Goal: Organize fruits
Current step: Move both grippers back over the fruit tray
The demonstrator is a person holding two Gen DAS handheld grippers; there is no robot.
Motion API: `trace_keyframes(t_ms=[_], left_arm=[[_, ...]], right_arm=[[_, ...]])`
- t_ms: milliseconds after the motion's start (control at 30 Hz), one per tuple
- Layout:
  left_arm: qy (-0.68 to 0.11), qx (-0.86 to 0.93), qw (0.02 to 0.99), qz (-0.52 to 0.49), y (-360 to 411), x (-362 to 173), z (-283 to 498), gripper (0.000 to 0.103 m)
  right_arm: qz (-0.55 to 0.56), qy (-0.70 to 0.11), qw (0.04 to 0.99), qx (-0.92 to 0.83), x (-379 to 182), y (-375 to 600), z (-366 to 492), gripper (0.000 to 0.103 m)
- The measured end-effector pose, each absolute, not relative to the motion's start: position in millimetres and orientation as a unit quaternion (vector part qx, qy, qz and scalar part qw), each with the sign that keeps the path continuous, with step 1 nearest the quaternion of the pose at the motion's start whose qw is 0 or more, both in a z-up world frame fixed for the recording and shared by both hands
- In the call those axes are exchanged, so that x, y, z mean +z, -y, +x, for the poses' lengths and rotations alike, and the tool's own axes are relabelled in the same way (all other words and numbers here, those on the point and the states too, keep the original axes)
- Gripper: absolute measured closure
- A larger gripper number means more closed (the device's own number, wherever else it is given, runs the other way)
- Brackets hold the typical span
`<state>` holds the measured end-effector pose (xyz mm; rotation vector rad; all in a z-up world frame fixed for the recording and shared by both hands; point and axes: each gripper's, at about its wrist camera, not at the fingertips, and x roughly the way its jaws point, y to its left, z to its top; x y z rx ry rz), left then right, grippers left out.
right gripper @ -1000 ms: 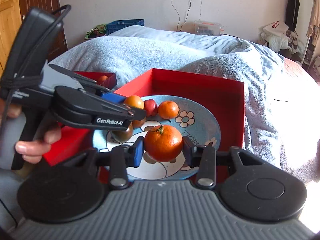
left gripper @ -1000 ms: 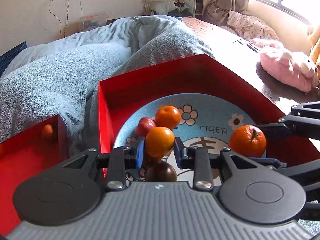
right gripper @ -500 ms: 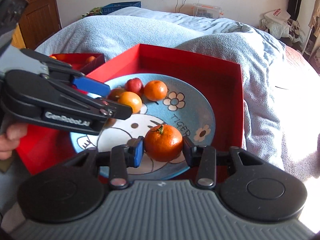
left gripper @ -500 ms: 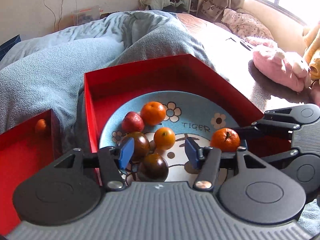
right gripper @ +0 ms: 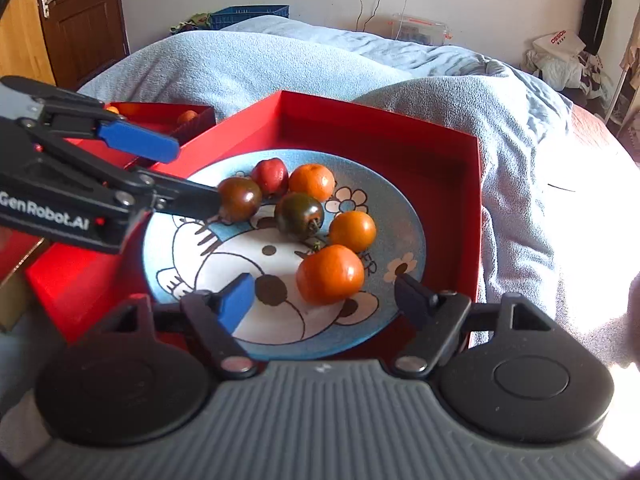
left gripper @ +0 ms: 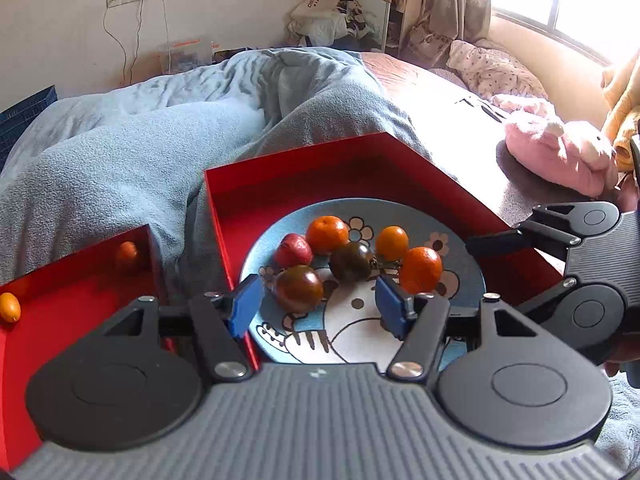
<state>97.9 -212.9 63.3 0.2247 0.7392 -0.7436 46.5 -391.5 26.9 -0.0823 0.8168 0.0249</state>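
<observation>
Right wrist view: my right gripper (right gripper: 324, 296) hangs spread and empty, the big round orange mandarin (right gripper: 330, 275) on the blue cartoon plate (right gripper: 404, 216) straight ahead between its pads; my left gripper (left gripper: 318, 306), spread too, faces the dark tomato (left gripper: 299, 288)

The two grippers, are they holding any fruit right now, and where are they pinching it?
No, nothing is held. The left gripper and the right gripper are both open, their fingers apart above the plate. The big orange just lies on it.

Setting: home bedroom | evidence: bed (left gripper: 420, 92) with blue blanket (left gripper: 140, 152), pink plush toy (left gripper: 560, 152), wooden door (right gripper: 80, 20)
</observation>
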Motion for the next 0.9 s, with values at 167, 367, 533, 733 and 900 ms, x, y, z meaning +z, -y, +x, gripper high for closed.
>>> trace_keyframes(t_ms=[167,367,533,733,900], left_arm=[[-0.342,-0.316,0.881,0.078,144.6,83.9,97.9,0.035],[-0.329,-0.219,0.916,0.070,60.1,92.6,104.1,0.035],[-0.333,-0.187,0.922,0.058,9.1,91.8,110.6,0.034],[-0.343,-0.171,0.923,0.039,-31.5,82.0,125.1,0.033],[-0.359,-0.162,0.919,0.022,-52.6,69.0,140.7,0.032]], right_arm=[[-0.087,-0.351,0.932,-0.005,61.6,371.6,36.8,0.023],[-0.067,-0.306,0.945,0.089,106.8,307.8,66.0,0.024],[-0.113,-0.328,0.928,0.136,95.9,237.3,129.2,0.046],[-0.145,-0.401,0.893,0.142,51.5,202.7,204.2,0.060],[-0.138,-0.436,0.880,0.129,27.5,211.2,240.4,0.060]])
